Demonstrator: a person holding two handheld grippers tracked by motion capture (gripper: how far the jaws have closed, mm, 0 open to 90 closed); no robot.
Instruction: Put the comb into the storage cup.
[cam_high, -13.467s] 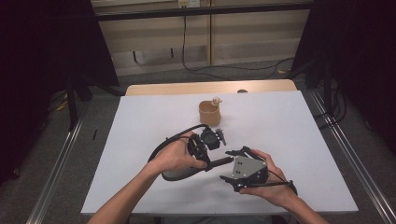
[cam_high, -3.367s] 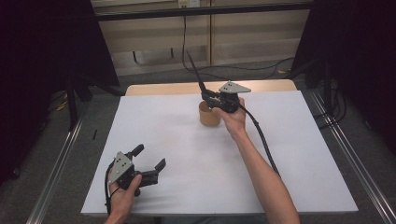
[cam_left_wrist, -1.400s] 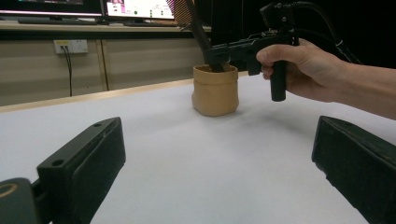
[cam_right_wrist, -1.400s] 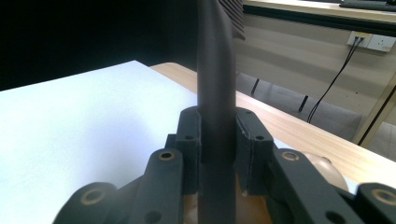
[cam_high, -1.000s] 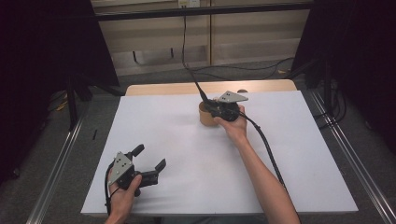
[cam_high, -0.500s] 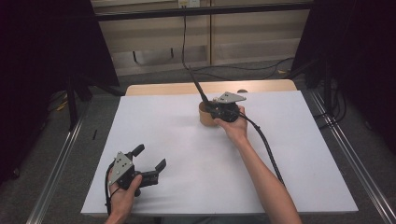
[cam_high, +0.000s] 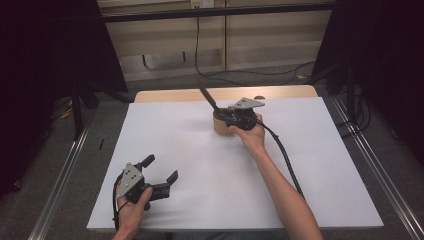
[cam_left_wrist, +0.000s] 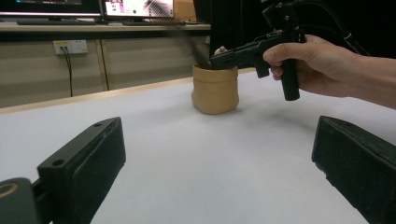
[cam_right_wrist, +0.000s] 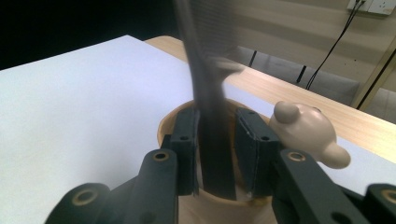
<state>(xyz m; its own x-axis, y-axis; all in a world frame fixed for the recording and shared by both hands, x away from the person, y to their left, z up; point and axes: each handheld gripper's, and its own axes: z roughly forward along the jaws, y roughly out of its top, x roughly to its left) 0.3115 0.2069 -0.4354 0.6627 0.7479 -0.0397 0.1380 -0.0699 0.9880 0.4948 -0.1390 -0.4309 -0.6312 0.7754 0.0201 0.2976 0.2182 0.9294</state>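
Observation:
A tan cup (cam_high: 220, 128) stands at the table's far middle. A long black flat tool (cam_high: 208, 98) leans out of it toward the upper left. My right gripper (cam_high: 227, 116) dips into the cup mouth, with the tool (cam_right_wrist: 215, 154) between its jaws. The jaws have just been opening. The left pad lies against the tool and a thin gap shows at the right pad. The tool's top is blurred. A beige bear-shaped head (cam_right_wrist: 303, 130) pokes up at the cup rim (cam_right_wrist: 163, 128). My left gripper (cam_high: 161, 167) rests open near the front left, holding nothing.
The white table top (cam_high: 310, 165) spreads wide between the two hands. A wooden edge (cam_high: 170, 95) runs along its far side. The right gripper's cable (cam_high: 285, 160) trails back along the forearm. Metal rails (cam_high: 60, 190) flank the table.
The black tool's top stands a little lower over the cup than a second ago. Both hands keep their places.

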